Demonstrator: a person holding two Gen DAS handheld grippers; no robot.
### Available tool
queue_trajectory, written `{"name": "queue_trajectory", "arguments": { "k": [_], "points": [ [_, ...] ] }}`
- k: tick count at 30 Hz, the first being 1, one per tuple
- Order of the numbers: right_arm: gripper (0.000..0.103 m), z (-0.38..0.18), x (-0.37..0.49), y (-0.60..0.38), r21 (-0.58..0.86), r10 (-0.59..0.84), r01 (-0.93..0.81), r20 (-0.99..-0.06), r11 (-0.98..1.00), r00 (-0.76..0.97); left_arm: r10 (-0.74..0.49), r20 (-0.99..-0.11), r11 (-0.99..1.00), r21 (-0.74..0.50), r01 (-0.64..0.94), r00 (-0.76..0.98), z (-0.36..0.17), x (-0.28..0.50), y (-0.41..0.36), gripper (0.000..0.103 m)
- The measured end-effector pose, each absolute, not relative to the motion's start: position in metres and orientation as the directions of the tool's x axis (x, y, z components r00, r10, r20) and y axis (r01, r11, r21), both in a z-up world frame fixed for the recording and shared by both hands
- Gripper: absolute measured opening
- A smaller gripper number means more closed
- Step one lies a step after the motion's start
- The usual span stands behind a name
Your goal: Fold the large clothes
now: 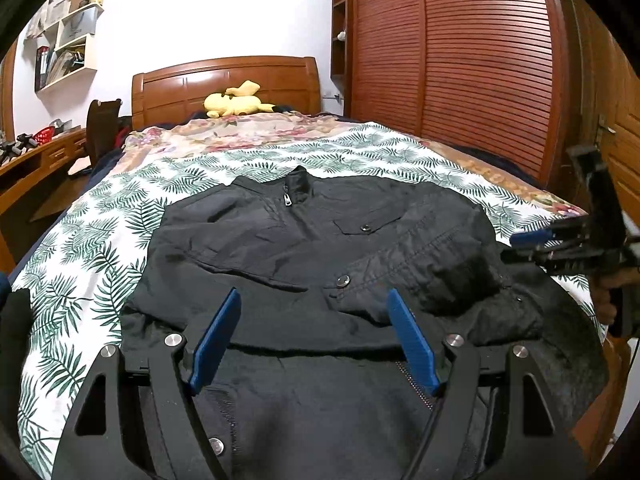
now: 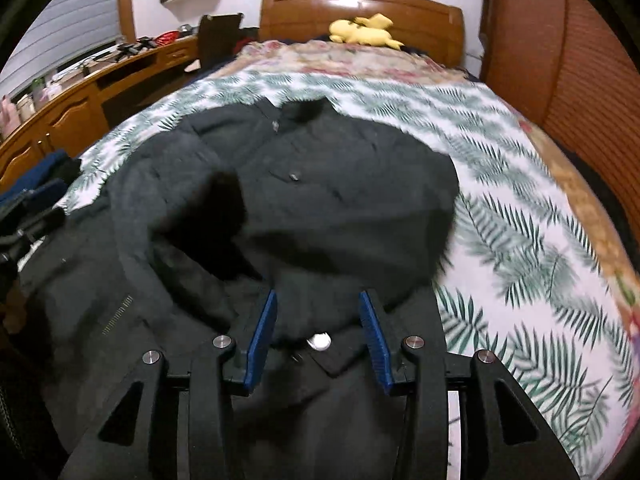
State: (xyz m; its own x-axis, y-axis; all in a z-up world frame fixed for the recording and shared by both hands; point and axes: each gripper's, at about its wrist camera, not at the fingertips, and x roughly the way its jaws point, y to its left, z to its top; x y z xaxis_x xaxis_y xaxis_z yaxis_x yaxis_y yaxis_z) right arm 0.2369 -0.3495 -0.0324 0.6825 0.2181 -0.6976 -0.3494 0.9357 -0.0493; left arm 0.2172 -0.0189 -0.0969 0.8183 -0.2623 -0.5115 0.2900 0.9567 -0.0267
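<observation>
Left wrist view: your left gripper [image 1: 314, 338] hovers low over the near part of the black jacket [image 1: 320, 248], its blue ribbed jaws spread wide and released, with nothing pinched between them. The jacket lies face up across the bed [image 1: 80, 248], collar at the far end, zipper pull and metal snaps showing on smooth, slightly crinkled woven cloth. A sleeve is folded in across the chest from the right, and its fuzzy dark lining shows at the cuff. At the right edge your right gripper [image 1: 532, 246] appears side-on, blurred.

In the right wrist view, your right gripper [image 2: 318, 332] has its jaws parted about halfway and released; soft black cloth and a pale snap sit in the gap between the blue pads, and the pads do not press on either. The frame is smeared, so fine detail is lost. The bedcover beneath is white cotton printed with green fern leaves, with a floral quilt [image 1: 224, 136] beyond it. A yellow plush toy [image 1: 236, 100] rests against the glossy wooden headboard [image 1: 224, 80], and a slatted wooden wardrobe [image 1: 460, 60] stands on the right.
</observation>
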Motion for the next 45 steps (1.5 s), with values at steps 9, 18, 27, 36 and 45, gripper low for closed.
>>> {"name": "queue_trajectory", "arguments": {
  "k": [9,18,27,36,45],
  "points": [
    [0.045,-0.05,0.253,-0.345,-0.015,0.219,-0.325,-0.71,0.946,0.67,-0.256,-0.529,0.955,-0.006,0.298,0.809,-0.103,0.22,-0.029,0.077],
    [0.048,-0.057,0.258,-0.341,0.04,0.273,-0.336,-0.677,0.941,0.683,-0.234,-0.545,0.954,0.032,0.299,0.805,-0.108,0.223,-0.044,0.077],
    [0.048,-0.064,0.267,-0.341,0.103,0.326,-0.347,-0.659,0.932,0.678,-0.261,-0.592,0.951,-0.023,0.308,0.763,-0.098,0.228,-0.074,0.062],
    [0.048,-0.075,0.243,-0.358,0.092,0.329,-0.355,-0.639,0.93,0.696,-0.264,-0.626,0.936,0.018,0.351,0.734,-0.061,0.257,-0.133,0.062],
    [0.048,-0.076,0.237,-0.36,0.101,0.337,-0.355,-0.624,0.929,0.705,-0.262,-0.691,0.911,0.052,0.408,0.673,-0.049,0.294,-0.186,0.055]
  ]
}}
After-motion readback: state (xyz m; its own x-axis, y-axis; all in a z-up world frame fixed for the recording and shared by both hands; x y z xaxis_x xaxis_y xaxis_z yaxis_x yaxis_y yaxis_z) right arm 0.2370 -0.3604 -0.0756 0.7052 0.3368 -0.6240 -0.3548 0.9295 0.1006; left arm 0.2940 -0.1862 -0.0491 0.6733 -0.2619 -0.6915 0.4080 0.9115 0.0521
